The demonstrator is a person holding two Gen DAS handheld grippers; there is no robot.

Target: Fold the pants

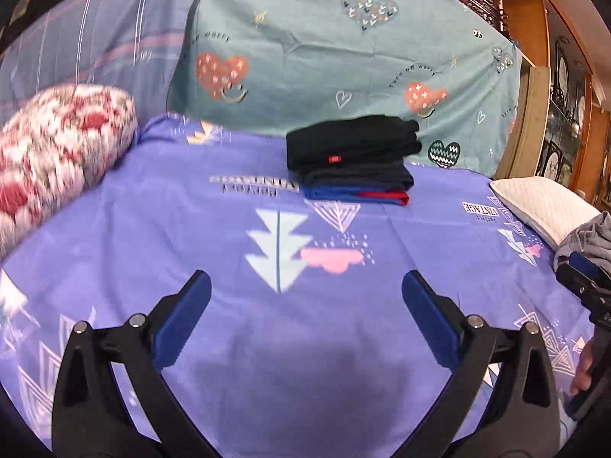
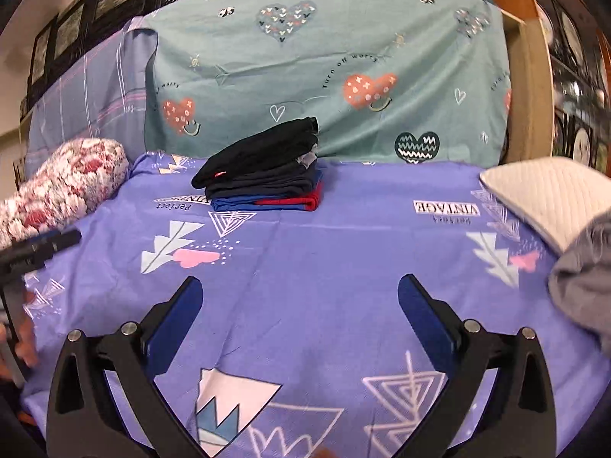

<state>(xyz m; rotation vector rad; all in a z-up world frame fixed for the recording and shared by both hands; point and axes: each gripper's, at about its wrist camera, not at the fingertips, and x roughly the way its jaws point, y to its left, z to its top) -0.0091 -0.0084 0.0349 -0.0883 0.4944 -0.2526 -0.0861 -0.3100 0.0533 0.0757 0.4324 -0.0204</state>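
Pants stack: folded garments (image 1: pixel 353 160) piled at the far side of the purple sheet (image 1: pixel 229 229), close to the teal sheet behind; black pair on top with a small red tag, dark navy beneath, blue and red piece at the bottom; seen again in the right wrist view (image 2: pixel 263 170), left of centre
Grey garment: crumpled grey cloth (image 1: pixel 588 240) at the right edge of the bed, just beside the white pillow (image 1: pixel 546 206); in the right wrist view it fills the right margin (image 2: pixel 584 282), unfolded
Left gripper: fingers spread wide over the bare purple sheet (image 1: pixel 305 316), nothing between the blue pads (image 1: pixel 183 320); jaws apart, holding nothing
Right gripper: likewise wide apart (image 2: pixel 299 320), blue pads (image 2: pixel 427 324) clear of any cloth, hovering above the printed sheet; its tip also shows at the right edge of the left wrist view, just beside the grey garment
Purple sheet: printed with triangles, tree shapes, pink clouds and the word VINTAGE; lies mostly flat with faint creases
Teal sheet: heart-patterned cloth (image 2: pixel 324 76) rising upright behind the bed
Floral bolster: red and white roll (image 1: pixel 53 168) at the left edge of the bed
Striped pillow: blue-grey (image 1: pixel 95 45), propped at the far left behind the bolster
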